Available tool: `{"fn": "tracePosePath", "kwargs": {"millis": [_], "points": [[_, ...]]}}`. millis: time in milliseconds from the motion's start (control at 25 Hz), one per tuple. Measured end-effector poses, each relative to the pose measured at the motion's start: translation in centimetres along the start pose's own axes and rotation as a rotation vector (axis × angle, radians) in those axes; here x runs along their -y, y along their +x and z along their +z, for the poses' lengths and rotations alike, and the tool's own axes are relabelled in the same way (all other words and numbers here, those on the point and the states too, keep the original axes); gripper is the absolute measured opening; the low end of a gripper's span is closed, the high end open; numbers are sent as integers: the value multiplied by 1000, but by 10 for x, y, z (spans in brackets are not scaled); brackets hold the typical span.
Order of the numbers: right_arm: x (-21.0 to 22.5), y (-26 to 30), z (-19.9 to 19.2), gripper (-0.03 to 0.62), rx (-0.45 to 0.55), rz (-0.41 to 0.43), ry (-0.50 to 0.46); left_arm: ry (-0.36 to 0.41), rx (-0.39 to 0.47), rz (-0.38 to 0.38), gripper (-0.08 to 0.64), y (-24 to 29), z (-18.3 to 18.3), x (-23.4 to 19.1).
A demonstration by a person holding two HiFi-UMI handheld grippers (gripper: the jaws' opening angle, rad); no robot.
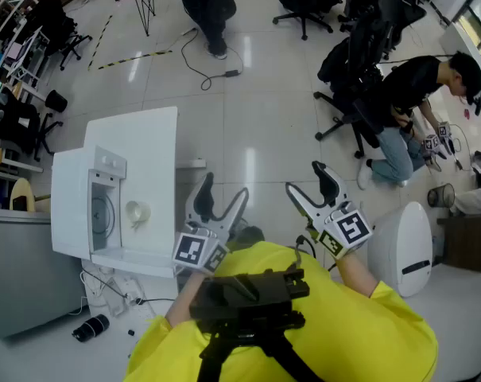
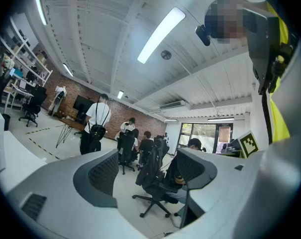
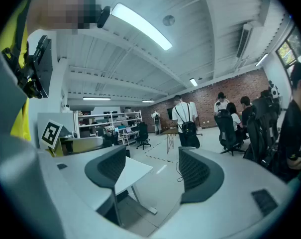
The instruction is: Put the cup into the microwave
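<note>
A small pale cup (image 1: 137,211) stands on the white table (image 1: 149,134) at the left, right beside the front of a white microwave (image 1: 77,201). My left gripper (image 1: 224,188) hangs open and empty over the floor just right of the table, a short way from the cup. My right gripper (image 1: 305,177) is open and empty too, further right. In the left gripper view the left gripper (image 2: 145,176) frames only office chairs and people across the room. The right gripper (image 3: 152,171) looks level over the floor, with a white table (image 3: 133,171) showing between its fingers. Neither gripper view shows the cup.
Several black office chairs (image 1: 359,46) and people (image 1: 407,102) fill the far floor. A white rounded unit (image 1: 403,245) stands close at my right. Cables and a black cylinder (image 1: 91,327) lie on the floor under the table's near edge. A grey cabinet (image 1: 17,277) stands at the left.
</note>
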State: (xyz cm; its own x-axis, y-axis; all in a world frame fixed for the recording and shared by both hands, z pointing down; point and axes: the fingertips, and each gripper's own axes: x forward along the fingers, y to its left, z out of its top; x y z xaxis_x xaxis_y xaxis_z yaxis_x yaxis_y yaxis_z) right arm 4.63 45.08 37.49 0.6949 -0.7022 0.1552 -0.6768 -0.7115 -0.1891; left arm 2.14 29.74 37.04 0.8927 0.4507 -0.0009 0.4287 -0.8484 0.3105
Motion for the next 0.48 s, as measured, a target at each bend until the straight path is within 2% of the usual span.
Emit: {"fn": "tracePosePath", "kwargs": {"millis": [160,280,480], "points": [[-26,60,19,316,21,54,-7,13,-9,39,357,-14,25,-52],[-49,104,30,316,11,121,-8,-5,-2,86,357,-26,41,-82],[-106,175,30,316,-44,326,-40,-22,38,253,353,-63,54,-129]]}}
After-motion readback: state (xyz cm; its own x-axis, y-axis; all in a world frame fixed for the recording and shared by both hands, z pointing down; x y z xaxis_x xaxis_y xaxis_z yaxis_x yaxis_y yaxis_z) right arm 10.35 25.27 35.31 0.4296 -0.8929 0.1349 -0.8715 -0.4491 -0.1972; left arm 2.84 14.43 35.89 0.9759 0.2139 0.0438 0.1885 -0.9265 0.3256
